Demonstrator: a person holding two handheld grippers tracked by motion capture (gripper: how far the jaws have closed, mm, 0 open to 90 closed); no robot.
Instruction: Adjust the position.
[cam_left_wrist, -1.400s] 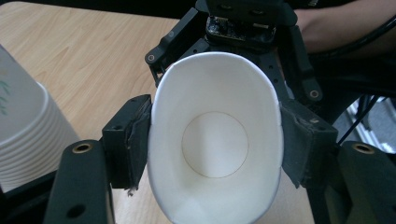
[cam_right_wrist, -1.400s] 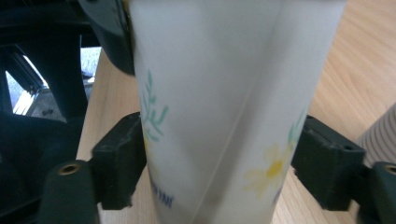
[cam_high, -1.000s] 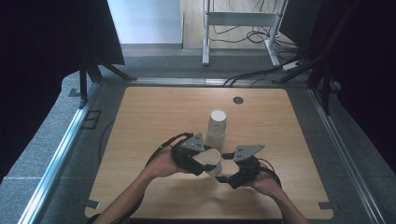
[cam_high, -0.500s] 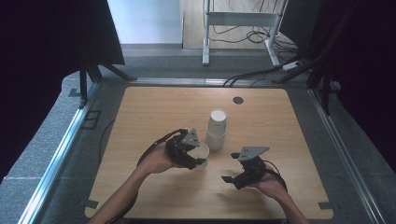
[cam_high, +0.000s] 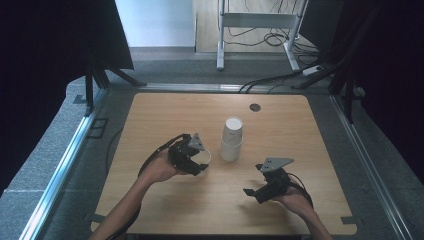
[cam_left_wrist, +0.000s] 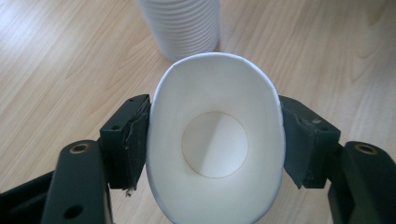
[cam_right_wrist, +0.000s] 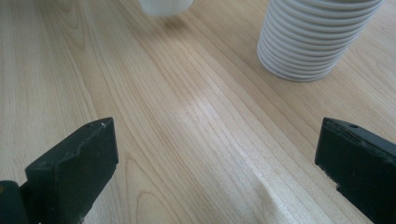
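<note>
A single white paper cup (cam_left_wrist: 215, 144) sits between the jaws of my left gripper (cam_left_wrist: 215, 140), squeezed into an oval, its mouth towards the camera. In the high view that gripper (cam_high: 200, 161) holds the cup (cam_high: 204, 156) just left of a tall stack of white paper cups (cam_high: 232, 139) standing upside down mid-table. The stack's ribbed rims (cam_left_wrist: 184, 23) rise just behind the held cup. My right gripper (cam_high: 252, 192) hovers low over the wood, right of and nearer than the stack (cam_right_wrist: 313, 37). Its jaws have just been opening and stand wide with nothing between them (cam_right_wrist: 215, 163).
The wooden table (cam_high: 150, 125) has a small dark round hole (cam_high: 255, 107) near its far edge. Metal rails run along both sides, and black curtains, cables and a metal frame stand beyond the far edge. The held cup's base (cam_right_wrist: 163, 5) shows in the right gripper view.
The two grippers were together at one cup in front of the stack. The left one has carried the cup off to the left; the right one has let go, drawn back right and opened wide.
</note>
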